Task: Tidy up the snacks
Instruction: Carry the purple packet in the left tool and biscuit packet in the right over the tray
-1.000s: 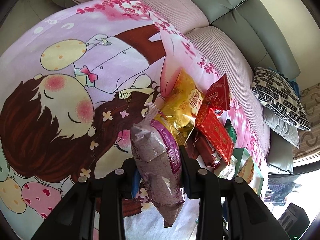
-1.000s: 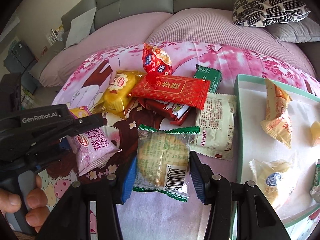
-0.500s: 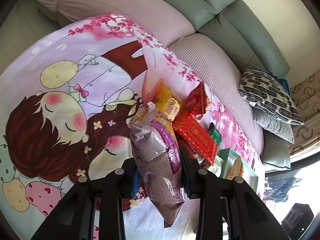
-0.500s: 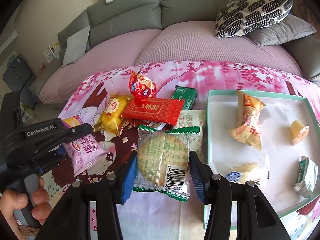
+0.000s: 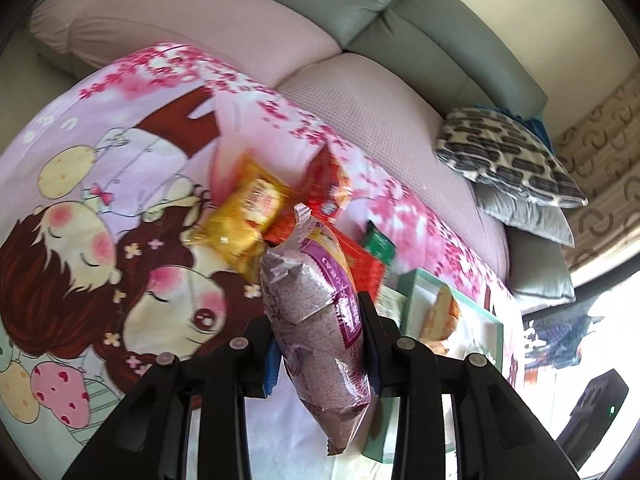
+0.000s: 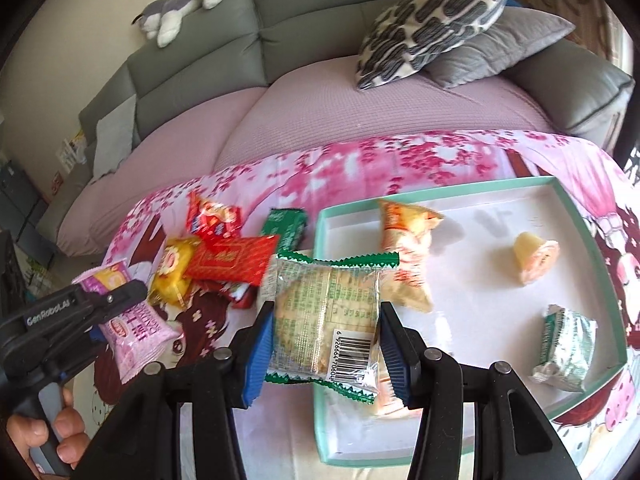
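Two tools are gripping: our left tool is clamping a purple foil snack bag, our right tool a green-edged clear cracker packet, above the shallow teal-rimmed white tray.

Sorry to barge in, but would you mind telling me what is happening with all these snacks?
A person is sorting snacks into a tray on a cartoon-print cloth. The left gripper is clamped on a purple packet; the right gripper is clamped on a green-edged cracker pack above the tray's near left edge. Four snacks already lie in the tray, and a small pile waits on the cloth to its left.
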Motion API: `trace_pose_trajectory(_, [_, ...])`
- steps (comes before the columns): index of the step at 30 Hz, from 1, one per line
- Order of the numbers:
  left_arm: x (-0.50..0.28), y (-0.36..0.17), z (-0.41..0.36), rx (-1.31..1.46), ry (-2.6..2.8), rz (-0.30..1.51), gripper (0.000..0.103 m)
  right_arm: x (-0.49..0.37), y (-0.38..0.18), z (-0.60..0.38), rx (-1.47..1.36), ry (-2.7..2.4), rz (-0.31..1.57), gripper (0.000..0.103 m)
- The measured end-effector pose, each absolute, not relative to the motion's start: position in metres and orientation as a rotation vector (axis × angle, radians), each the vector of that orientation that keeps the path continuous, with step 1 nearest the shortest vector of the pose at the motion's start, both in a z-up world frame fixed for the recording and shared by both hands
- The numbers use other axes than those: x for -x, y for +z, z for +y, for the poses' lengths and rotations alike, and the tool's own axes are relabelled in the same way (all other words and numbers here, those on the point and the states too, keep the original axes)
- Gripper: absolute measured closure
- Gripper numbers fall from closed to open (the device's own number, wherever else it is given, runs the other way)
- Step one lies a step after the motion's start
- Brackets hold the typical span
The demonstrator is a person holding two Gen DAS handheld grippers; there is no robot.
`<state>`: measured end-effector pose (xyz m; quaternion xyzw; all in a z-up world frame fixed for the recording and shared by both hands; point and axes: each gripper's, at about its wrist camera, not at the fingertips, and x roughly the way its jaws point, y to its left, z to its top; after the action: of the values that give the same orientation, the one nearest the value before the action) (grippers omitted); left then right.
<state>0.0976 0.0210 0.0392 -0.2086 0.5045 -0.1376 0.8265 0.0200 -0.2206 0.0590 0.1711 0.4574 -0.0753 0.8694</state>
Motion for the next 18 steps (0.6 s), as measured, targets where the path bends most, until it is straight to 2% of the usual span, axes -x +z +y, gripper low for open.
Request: trace_pose_trajectory(18, [-0.069,0.055,-0.083,0.251,-0.560,1.063,0.068,0.021,0.066,-0.339,-0.501,-0.427,0.884,0.050])
